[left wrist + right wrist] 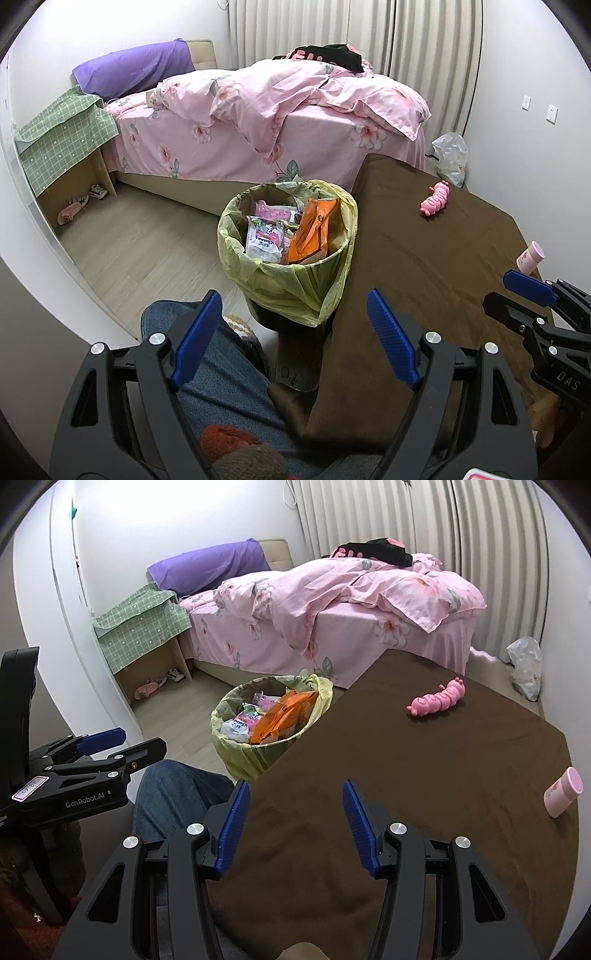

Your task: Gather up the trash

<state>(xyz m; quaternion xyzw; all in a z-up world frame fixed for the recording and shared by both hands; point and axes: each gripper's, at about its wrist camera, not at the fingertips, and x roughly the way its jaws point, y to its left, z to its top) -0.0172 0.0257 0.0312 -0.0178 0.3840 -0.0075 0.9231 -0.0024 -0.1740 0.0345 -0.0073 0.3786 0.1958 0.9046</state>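
Note:
A trash bin (295, 288) (255, 753) lined with a yellow bag stands on the floor by the brown-clothed table (424, 266) (424, 760). Inside lie an orange wrapper (314, 232) (284, 716) and white and pink packets (264, 240) (238, 725). My left gripper (295, 339) (122, 742) is open and empty, hovering in front of the bin above a person's knee. My right gripper (291, 823) (517, 288) is open and empty over the table's near edge. On the table lie a pink caterpillar toy (436, 199) (437, 699) and a pink bottle (532, 256) (563, 792) on its side.
A bed (266, 122) (332, 605) with pink floral bedding fills the back of the room. A green-checked cloth covers a low stand (66, 144) (144, 627) with slippers under it. A white plastic bag (450, 155) (526, 666) lies on the floor by the curtain.

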